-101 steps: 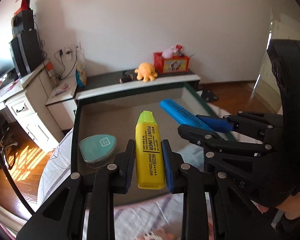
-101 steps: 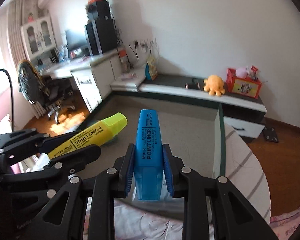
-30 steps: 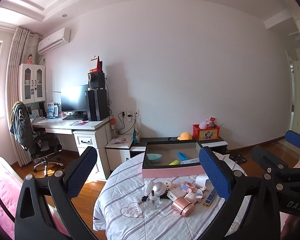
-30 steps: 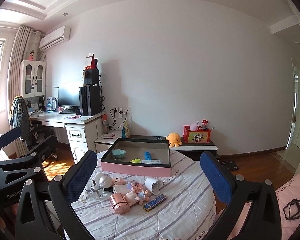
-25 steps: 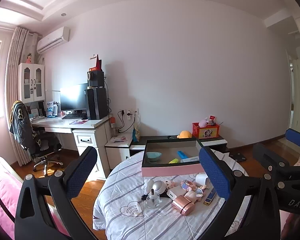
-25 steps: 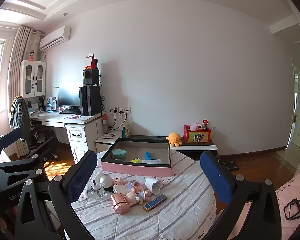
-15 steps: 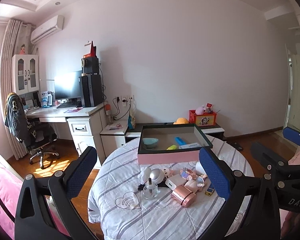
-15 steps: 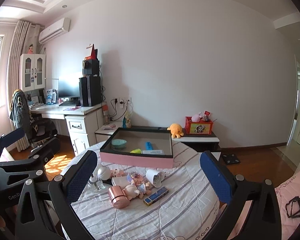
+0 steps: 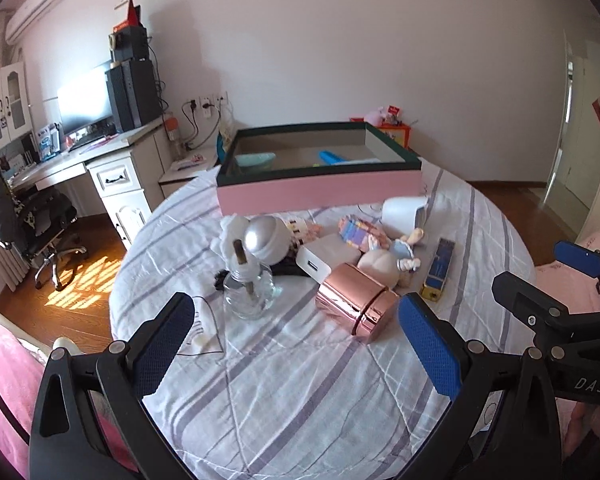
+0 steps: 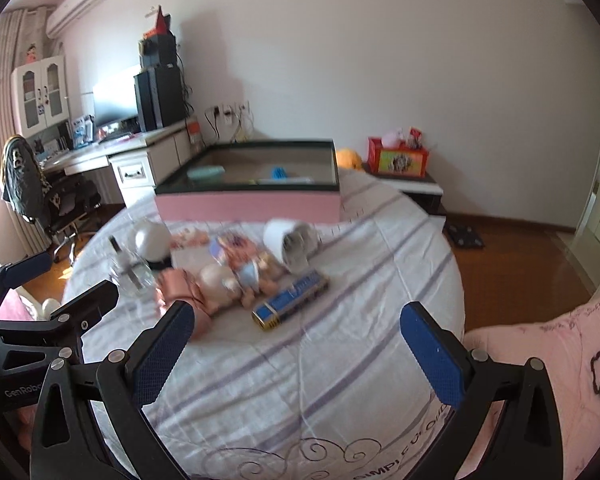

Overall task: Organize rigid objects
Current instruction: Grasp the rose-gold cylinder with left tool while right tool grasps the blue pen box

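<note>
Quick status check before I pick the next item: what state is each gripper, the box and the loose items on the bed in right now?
Left gripper: open, empty.
Right gripper: open, empty.
Pink box: open-topped, upright; holds a blue highlighter and a teal case.
Rose-gold cylinder: lying on its side.
White cup: tipped over.
Glass bottle: upright.
Blue-and-yellow box: lying flat.

Both looking forward and slightly down over the striped table [image 9: 300, 392], left view nearer; sharing the clutter and pink box [image 9: 320, 192]
</note>
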Available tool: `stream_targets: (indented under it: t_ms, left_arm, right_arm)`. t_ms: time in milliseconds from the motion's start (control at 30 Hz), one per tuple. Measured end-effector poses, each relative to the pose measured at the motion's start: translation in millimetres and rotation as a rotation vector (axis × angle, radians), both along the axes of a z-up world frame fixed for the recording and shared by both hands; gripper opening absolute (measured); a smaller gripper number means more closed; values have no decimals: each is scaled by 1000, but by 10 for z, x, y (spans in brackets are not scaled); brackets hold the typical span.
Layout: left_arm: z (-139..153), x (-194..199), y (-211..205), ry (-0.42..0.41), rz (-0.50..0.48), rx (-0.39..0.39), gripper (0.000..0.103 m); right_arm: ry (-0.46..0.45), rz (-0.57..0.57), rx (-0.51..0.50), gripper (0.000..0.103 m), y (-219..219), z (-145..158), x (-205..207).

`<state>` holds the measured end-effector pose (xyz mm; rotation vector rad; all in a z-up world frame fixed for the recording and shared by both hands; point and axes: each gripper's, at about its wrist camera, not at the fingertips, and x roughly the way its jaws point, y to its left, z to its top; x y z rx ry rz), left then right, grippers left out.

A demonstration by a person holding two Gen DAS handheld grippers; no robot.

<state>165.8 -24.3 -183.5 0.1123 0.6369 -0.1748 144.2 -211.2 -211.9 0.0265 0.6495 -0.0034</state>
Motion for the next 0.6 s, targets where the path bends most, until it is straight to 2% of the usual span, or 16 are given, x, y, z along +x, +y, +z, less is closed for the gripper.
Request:
stream_targets:
  t_ms: [167,433,467,533,567,600]
  left_arm:
    - [-254,220,-197,61,-39,19,103]
    - [-443,542,-340,104,-62,29,102]
    - [-457,567,-351,106,-79,19,96]
    - [-498,593,-393,122,-132,2,77]
    - [-530,601,-420,140,-158,-1,60]
    - [-550,598,-436,145,-158,6,59]
  right_arm:
    - [68,-25,25,103,-183,-254,153]
    - [126,-13,60,103,-261,-466,406]
    - [140,-11,64,103,-251,-474,450]
    - [160,-1,62,103,-224,-518,526]
    - [165,6,64,103,-208,-531,546]
    - [169,14,68,103,-187,-539,562]
